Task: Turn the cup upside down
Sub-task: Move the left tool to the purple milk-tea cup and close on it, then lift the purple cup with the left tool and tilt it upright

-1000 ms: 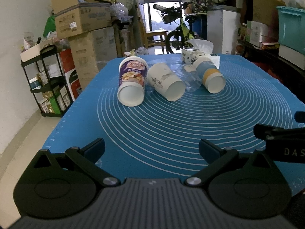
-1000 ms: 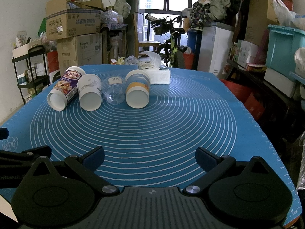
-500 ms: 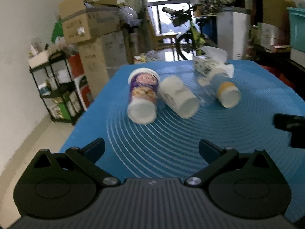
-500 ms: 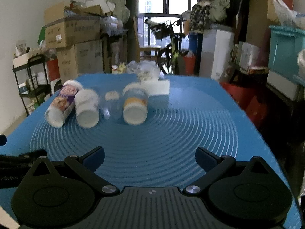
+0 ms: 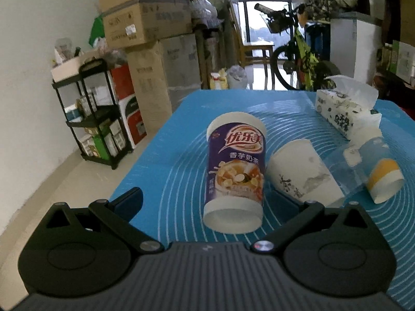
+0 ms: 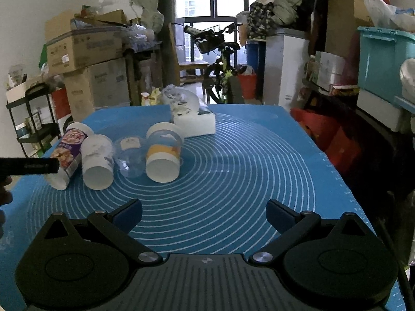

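Note:
Several cups lie on their sides on the blue mat [image 5: 181, 171], mouths towards me. The purple milk-tea cup [image 5: 236, 171] is closest. My left gripper [image 5: 205, 202] is open, its fingers on either side of that cup's mouth end without touching it. To its right lie a white paper cup [image 5: 303, 173], a clear plastic cup [image 5: 345, 165] and a blue-and-yellow cup [image 5: 381, 176]. In the right wrist view the same row shows: purple cup [image 6: 68, 153], white cup [image 6: 97, 162], clear cup [image 6: 129, 156], blue-and-yellow cup [image 6: 163, 155]. My right gripper [image 6: 205, 213] is open and empty over the mat's near part.
A tissue pack [image 5: 345, 111] lies at the back of the mat behind the cups, also seen in the right wrist view [image 6: 193, 120]. The left gripper's body [image 6: 28, 166] reaches in at the left. The mat's left edge drops to the floor and a black shelf rack [image 5: 93, 114].
My left gripper has moved forward and left, up to the purple cup, which now sits between its open fingers. My right gripper has barely moved.

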